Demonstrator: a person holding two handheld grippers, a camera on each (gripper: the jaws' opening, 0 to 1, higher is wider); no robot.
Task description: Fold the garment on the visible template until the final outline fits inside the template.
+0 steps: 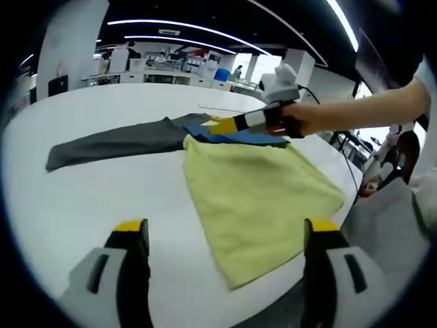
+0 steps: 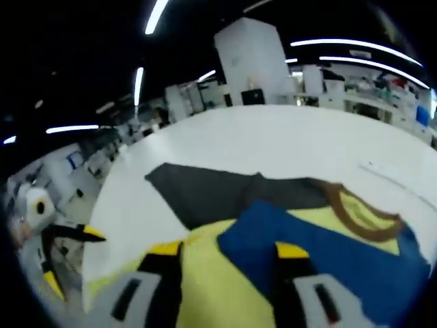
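garment (image 1: 259,191) lies ahead of the left gripper (image 1: 225,236), long axis running away from it | left jaws wide apart, empty | right gripper (image 2: 229,256) is nearer, over the blue shoulder (image 2: 321,253), jaws apart, grip unclear | grey sleeve (image 1: 113,143) still spread sideways

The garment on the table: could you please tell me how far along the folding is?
Early stage. The yellow body looks doubled over, but the gray sleeve still trails flat across the white table. The right tongs are over the blue panel near the collar; the left tongs hover open. No template outline is visible.
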